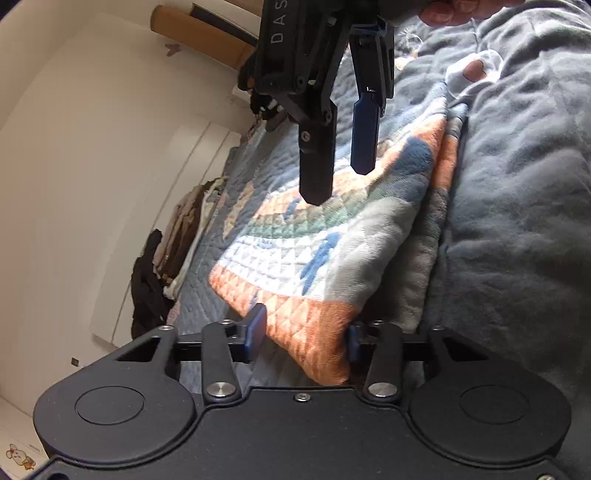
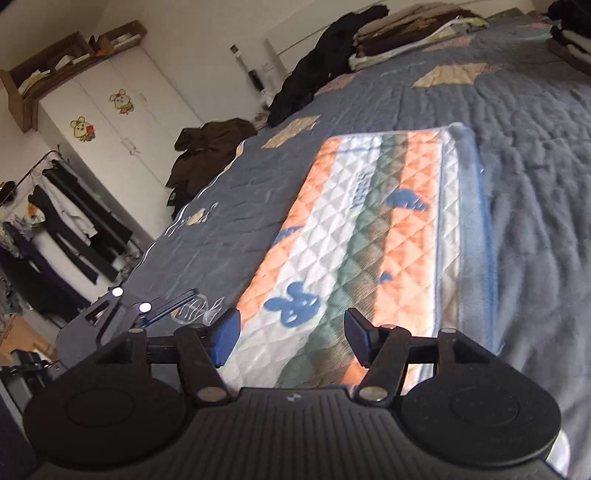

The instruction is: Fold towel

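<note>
The right gripper (image 1: 338, 181) bore "DAS" in white; both it and the left gripper (image 1: 306, 338) stood spread wide, grasping nothing. The folded towel (image 2: 365, 229) lay on the grey quilt (image 2: 535, 129), near clothes (image 2: 406, 33), facing a white wardrobe (image 2: 122, 122) with mouse stickers (image 2: 82, 128).

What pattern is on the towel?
Quilted diamond texture with orange, white and green stripes and blue animal shapes on the towel; clearest in the right wrist view.
</note>
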### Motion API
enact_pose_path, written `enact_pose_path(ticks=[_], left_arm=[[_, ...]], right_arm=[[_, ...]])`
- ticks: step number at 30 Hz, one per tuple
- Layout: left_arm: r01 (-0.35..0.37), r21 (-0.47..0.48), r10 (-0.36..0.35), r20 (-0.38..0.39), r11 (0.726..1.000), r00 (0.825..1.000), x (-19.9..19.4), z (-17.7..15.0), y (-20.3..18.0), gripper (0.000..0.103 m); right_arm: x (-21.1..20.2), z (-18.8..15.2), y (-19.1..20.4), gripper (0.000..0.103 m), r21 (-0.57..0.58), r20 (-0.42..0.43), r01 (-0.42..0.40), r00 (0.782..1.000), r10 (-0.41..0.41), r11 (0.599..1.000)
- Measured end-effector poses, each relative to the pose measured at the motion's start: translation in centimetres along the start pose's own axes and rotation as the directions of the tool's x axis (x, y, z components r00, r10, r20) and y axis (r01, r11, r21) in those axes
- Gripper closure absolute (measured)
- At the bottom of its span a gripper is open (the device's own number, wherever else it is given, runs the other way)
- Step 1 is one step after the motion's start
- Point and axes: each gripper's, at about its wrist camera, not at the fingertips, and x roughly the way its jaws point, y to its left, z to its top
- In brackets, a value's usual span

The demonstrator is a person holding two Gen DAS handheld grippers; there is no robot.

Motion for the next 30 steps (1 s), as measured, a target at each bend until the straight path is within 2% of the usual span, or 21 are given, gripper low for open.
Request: enact_pose_path(ticks=[2, 4, 8, 10, 11, 12, 13, 14, 15, 16, 17, 18, 19, 20, 21, 22, 23, 24, 27, 28, 30], left_arm=[[0.081, 0.037, -0.079, -0.05, 0.996, 0.996, 0.5, -0.4, -0.7, 0.089], [0.122, 0.055, -0.118, -0.073, 0.991, 0.99, 0.5, -0.8, -0.8, 0.09], [0.205, 0.015, -0.202, -0.099, 0.979, 0.974, 0.2, -1.2, 0.6, 0.089], [0.252, -0.056, -0.257, -0.104, 0.966, 0.961, -0.2, -1.3, 2.2, 0.084], [0.284, -0.116, -0.295, -0.091, 0.952, 0.951, -0.7, -1.4, 3.3, 0.078], [0.32, -0.187, -0.338, -0.069, 0.929, 0.939, -1.2, -1.7, 4.6, 0.063], [0.355, -0.255, -0.378, -0.043, 0.899, 0.925, -1.8, -1.9, 6.0, 0.053], [0.374, -0.331, -0.394, 0.009, 0.866, 0.919, -2.3, -2.2, 7.4, 0.036], [0.387, -0.408, -0.393, 0.071, 0.827, 0.917, -2.8, -2.5, 8.8, 0.032], [0.397, -0.49, -0.387, 0.127, 0.776, 0.913, -2.9, -2.7, 10.2, 0.032], [0.411, -0.575, -0.377, 0.185, 0.708, 0.907, -2.5, -2.8, 11.3, 0.032], [0.43, -0.652, -0.362, 0.246, 0.625, 0.899, -2.0, -3.0, 12.4, 0.033], [0.459, -0.71, -0.361, 0.299, 0.535, 0.883, -1.1, -3.1, 13.1, 0.034], [0.49, -0.753, -0.364, 0.35, 0.439, 0.863, -0.1, -3.2, 13.5, 0.041], [0.513, -0.784, -0.377, 0.384, 0.35, 0.843, 1.3, -3.0, 13.6, 0.057], [0.518, -0.809, -0.398, 0.395, 0.277, 0.828, 2.6, -3.0, 13.4, 0.067], [0.509, -0.831, -0.416, 0.39, 0.225, 0.821, 3.8, -3.0, 13.0, 0.075], [0.49, -0.848, -0.441, 0.367, 0.203, 0.819, 4.8, -3.2, 12.4, 0.075], [0.421, -0.89, -0.526, 0.276, 0.176, 0.804, 7.6, -3.9, 10.4, 0.076], [0.414, -0.889, -0.541, 0.255, 0.194, 0.801, 7.9, -4.0, 9.8, 0.076], [0.421, -0.869, -0.554, 0.222, 0.261, 0.802, 7.5, -3.7, 8.9, 0.076]], right_arm=[[1.1, -0.8, -0.5, 0.042, -0.006, -0.081, 0.024, 0.996, -0.024, 1.0], [1.7, -1.7, -1.3, 0.043, -0.016, -0.151, 0.044, 0.988, -0.046, 0.999], [0.6, -1.6, -2.7, 0.045, -0.019, -0.222, 0.022, 0.975, -0.026, 1.0], [0.0, -1.4, -3.5, 0.045, 0.011, -0.233, 0.007, 0.972, -0.004, 1.0], [-0.3, -1.2, -3.8, 0.044, 0.038, -0.231, -0.005, 0.973, 0.014, 0.999], [-0.6, -1.0, -4.1, 0.043, 0.066, -0.228, -0.018, 0.973, 0.032, 0.998], [-1.1, -0.7, -4.3, 0.041, 0.088, -0.22, -0.032, 0.974, 0.051, 0.996], [-1.7, -0.4, -4.4, 0.041, 0.1, -0.203, -0.043, 0.977, 0.063, 0.994], [-2.2, -0.1, -4.4, 0.041, 0.107, -0.171, -0.047, 0.983, 0.065, 0.993], [-2.7, 0.3, -4.5, 0.039, 0.114, -0.135, -0.049, 0.989, 0.064, 0.992], [-3.0, 0.6, -4.5, 0.038, 0.118, -0.1, -0.049, 0.993, 0.061, 0.992], [-3.2, 0.9, -4.6, 0.037, 0.121, -0.066, -0.048, 0.996, 0.057, 0.991], [-3.3, 1.2, -4.7, 0.035, 0.13, -0.034, -0.049, 0.998, 0.054, 0.99], [-3.0, 1.3, -5.0, 0.035, 0.146, -0.017, -0.06, 0.998, 0.063, 0.987], [-2.7, 1.3, -5.3, 0.035, 0.164, -0.004, -0.074, 0.997, 0.076, 0.984], [-2.4, 1.4, -5.6, 0.035, 0.181, 0.009, -0.089, 0.996, 0.088, 0.979], [-2.1, 1.3, -5.8, 0.035, 0.192, 0.012, -0.092, 0.996, 0.092, 0.977], [-1.6, 1.1, -5.8, 0.035, 0.19, -0.002, -0.087, 0.996, 0.089, 0.978], [-0.4, 0.3, -6.0, 0.035, 0.174, -0.062, -0.05, 0.996, 0.062, 0.983], [-0.1, -0.1, -6.1, 0.035, 0.166, -0.077, -0.04, 0.996, 0.054, 0.985], [-0.1, -0.4, -6.2, 0.035, 0.145, -0.096, -0.033, 0.994, 0.047, 0.989]])
